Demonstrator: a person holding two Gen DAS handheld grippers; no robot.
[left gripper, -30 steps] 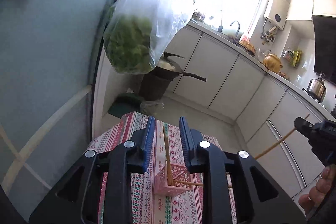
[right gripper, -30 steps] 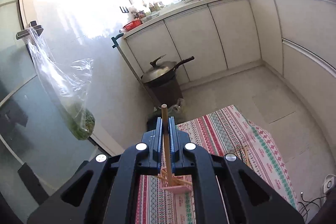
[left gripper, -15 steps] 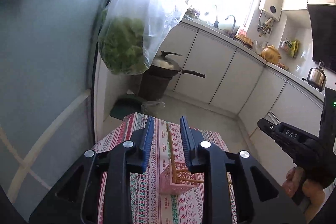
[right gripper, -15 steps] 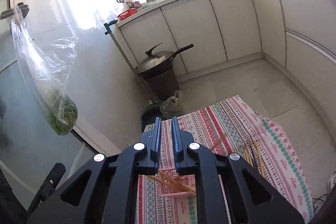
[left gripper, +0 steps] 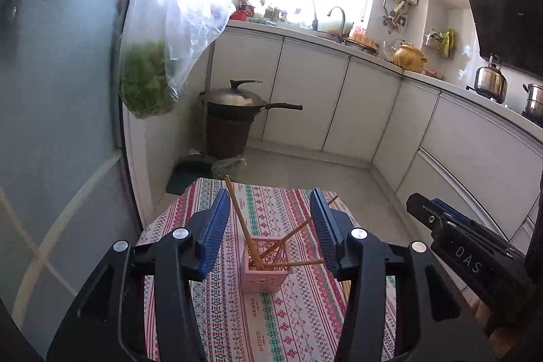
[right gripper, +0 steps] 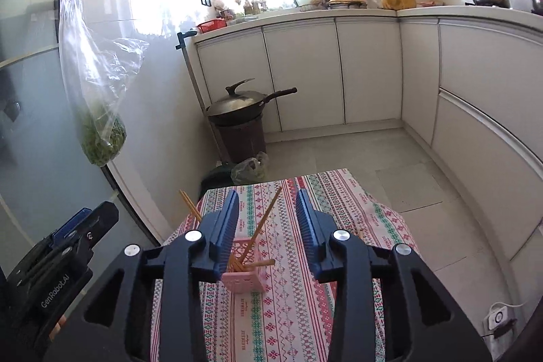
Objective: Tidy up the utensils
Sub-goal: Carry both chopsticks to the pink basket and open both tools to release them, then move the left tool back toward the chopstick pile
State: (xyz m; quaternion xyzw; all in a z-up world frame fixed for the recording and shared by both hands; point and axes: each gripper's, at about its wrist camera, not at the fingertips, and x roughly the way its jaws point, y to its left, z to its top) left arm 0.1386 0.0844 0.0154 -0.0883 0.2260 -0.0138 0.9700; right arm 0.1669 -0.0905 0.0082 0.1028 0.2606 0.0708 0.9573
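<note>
Fingers on my left gripper [left gripper: 268, 226] have just been spreading and stand apart, pinching nothing. Through the left wrist view, the pink basket [left gripper: 266, 267] sits upright on the patterned table [left gripper: 271, 321], framed in the gap between them. Several wooden chopsticks [left gripper: 242, 226] stand in it: one leans up toward 11 o'clock, one toward 1 o'clock, one lies nearly level across the rim toward 3 o'clock. At 4 o'clock, the right gripper's black body enters the view.

Through the right wrist view, the fingers of my right gripper [right gripper: 266, 229] have also just been opening, with nothing pressed between them. The basket [right gripper: 242, 280] sits below the gap, slightly toward 7 o'clock. One chopstick's long axis runs up toward 1 o'clock; two tips [right gripper: 188, 204] poke out at 10 o'clock beyond the left finger.

I judge the chopsticks light, stiff, thin and somewhat slippery; I would pinch one across its upper shaft. The basket looks light and easily tipped.
</note>
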